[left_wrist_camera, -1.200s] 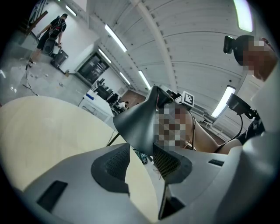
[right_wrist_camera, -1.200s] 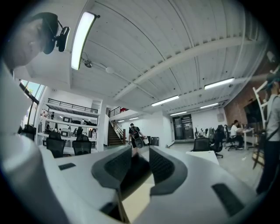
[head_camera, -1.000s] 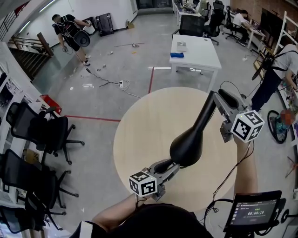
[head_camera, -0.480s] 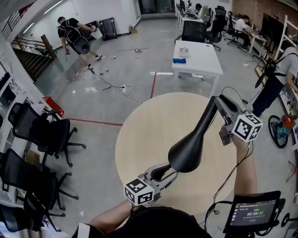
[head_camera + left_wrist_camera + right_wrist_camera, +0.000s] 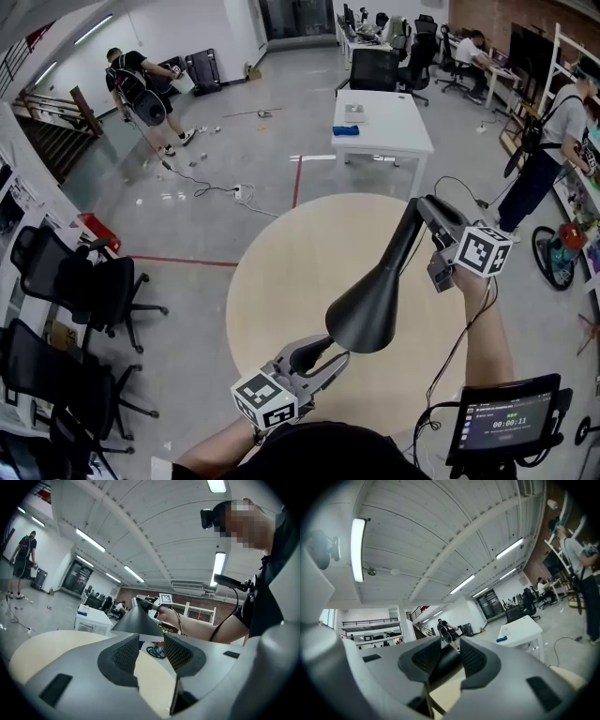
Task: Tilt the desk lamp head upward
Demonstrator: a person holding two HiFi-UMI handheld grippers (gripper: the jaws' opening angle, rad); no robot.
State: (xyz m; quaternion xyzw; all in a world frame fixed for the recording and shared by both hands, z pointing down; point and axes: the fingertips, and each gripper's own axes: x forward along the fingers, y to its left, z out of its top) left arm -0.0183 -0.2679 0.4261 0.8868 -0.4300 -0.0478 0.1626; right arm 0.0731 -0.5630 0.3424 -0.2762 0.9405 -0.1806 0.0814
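Observation:
The black desk lamp has a cone head (image 5: 364, 314) hanging over the round wooden table (image 5: 281, 272), and its slim neck (image 5: 403, 244) rises to the upper right. My right gripper (image 5: 424, 208) is shut on the top of that neck; in the right gripper view the dark neck (image 5: 446, 659) fills the gap between the jaws. My left gripper (image 5: 328, 352) sits just below and left of the head's rim, open, with nothing between its jaws. In the left gripper view the lamp head (image 5: 136, 623) shows beyond the left gripper (image 5: 151, 648), apart from the pads.
A white desk (image 5: 380, 112) stands beyond the table. Black office chairs (image 5: 75, 281) line the left side. A screen on a stand (image 5: 506, 427) is at the lower right. People stand at the far left (image 5: 141, 84) and right (image 5: 553, 141).
The lamp head has shifted left and its rim has swung. My left gripper has drawn back down and to the left, off the head. The right gripper has kept its hold on the neck.

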